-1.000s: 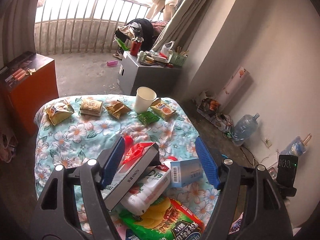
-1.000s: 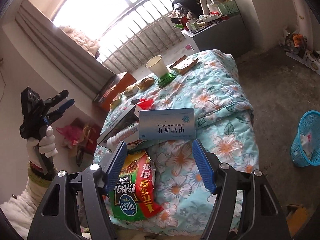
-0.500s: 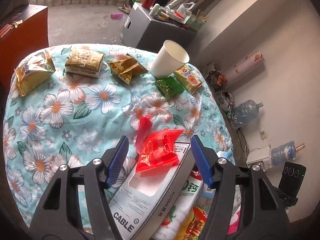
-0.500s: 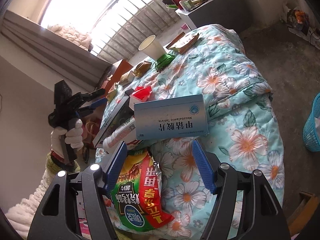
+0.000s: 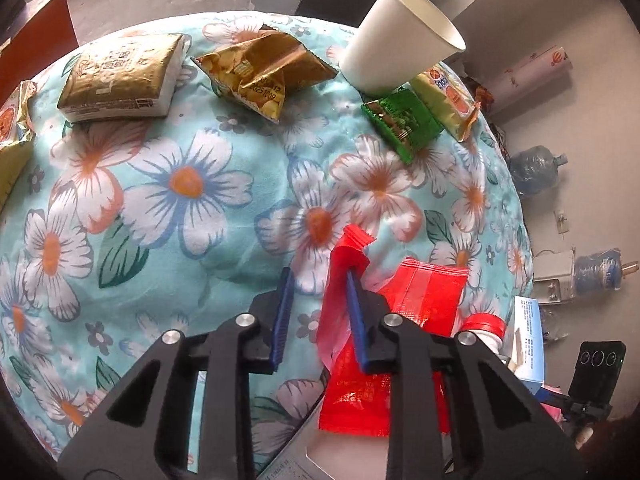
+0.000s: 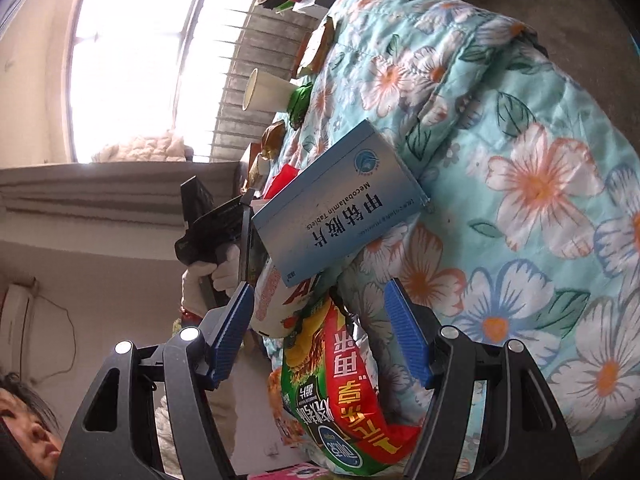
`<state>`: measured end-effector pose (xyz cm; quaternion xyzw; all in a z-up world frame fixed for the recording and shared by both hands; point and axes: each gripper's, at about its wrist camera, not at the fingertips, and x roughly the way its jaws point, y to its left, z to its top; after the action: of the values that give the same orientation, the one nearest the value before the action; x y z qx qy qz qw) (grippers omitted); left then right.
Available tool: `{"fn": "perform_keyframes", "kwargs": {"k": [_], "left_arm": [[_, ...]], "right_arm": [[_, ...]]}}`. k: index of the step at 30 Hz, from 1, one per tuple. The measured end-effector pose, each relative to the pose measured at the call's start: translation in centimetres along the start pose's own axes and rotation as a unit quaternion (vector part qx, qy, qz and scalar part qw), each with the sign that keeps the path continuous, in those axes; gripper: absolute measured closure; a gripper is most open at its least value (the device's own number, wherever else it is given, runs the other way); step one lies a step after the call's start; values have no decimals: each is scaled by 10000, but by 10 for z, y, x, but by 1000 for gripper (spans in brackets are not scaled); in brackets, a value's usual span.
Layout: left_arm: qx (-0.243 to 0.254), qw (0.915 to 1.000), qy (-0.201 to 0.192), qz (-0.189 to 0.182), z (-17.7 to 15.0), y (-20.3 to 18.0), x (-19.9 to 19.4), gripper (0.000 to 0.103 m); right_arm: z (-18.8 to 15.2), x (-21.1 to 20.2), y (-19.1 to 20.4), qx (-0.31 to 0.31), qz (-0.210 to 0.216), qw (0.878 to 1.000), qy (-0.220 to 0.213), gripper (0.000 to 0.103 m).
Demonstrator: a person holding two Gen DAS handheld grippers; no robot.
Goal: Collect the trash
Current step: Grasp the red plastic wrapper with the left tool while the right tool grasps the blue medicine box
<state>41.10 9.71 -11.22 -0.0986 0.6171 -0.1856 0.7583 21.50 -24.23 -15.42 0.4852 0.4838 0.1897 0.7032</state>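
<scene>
A turquoise floral quilt fills the frame. At upper right, an empty white paper cup stands. At lower centre, the left tool is closing on a crinkled red plastic wrapper. The right tool gapes, empty, over a green-and-red snack bag.

paper cup: 1, at floral quilt's far edge | gold snack packets: 2 | green wrapper: 1 beside cup | red wrapper: 1 | blue medicine box: 1 | water jugs: 2 off quilt
</scene>
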Motion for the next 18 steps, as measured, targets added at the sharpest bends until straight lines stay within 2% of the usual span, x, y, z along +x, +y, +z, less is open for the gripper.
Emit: {"fn": "perform_keyframes", "kwargs": {"k": [3,6,11,18], "left_arm": [[139,9998,43,117,0,-1,3,93],[166,9998,49,82,2,-1,3,99],[155,9999,5,8,2,0,1,103],[146,9999,-13,-72,-4,7,-5,103]], "right_arm": [[2,11,-4,166,-14,9999,31,37],[4,20,-6,331,55,9994,18,37],[7,37,-15,761,192,9969,-8,37],[15,51,-29,1121,371,9927,-228,37]]}}
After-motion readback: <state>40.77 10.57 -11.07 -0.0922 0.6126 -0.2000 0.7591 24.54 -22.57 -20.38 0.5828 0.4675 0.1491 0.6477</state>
